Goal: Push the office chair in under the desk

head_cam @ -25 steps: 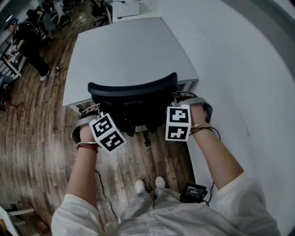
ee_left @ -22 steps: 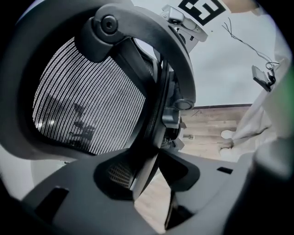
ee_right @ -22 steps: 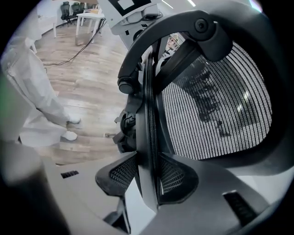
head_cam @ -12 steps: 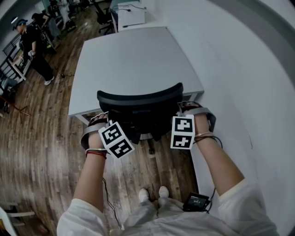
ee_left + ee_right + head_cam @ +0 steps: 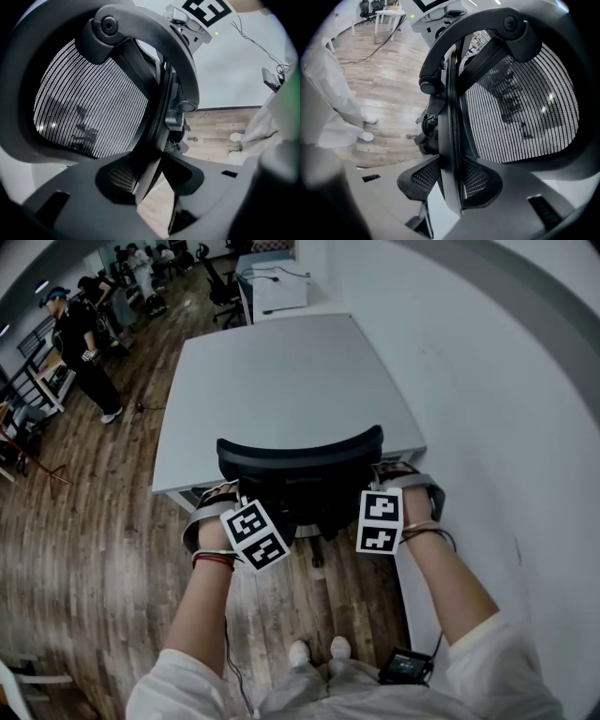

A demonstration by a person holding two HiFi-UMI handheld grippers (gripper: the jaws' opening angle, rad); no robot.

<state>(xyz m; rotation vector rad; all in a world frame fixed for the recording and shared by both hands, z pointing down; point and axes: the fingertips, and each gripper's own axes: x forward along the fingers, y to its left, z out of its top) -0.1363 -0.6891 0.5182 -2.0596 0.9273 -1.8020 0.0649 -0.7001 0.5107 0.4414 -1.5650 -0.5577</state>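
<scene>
The left claw (image 5: 151,180) clamps the frame edge of the office chair (image 5: 161,65) backrest, black mesh (image 5: 93,103) at left, wooden floor (image 5: 220,136) beyond.

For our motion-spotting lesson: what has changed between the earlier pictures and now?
The left gripper and right gripper have pushed the office chair slightly further in under the desk. Both stay clamped on its backrest frame; the desk has not moved.

One black mesh-backed office chair (image 5: 300,457), one pale grey rectangular counter (image 5: 272,371), two handheld grippers: left gripper (image 5: 228,491), right gripper (image 5: 386,471); one black box (image 5: 405,667) at five o'clock.
</scene>
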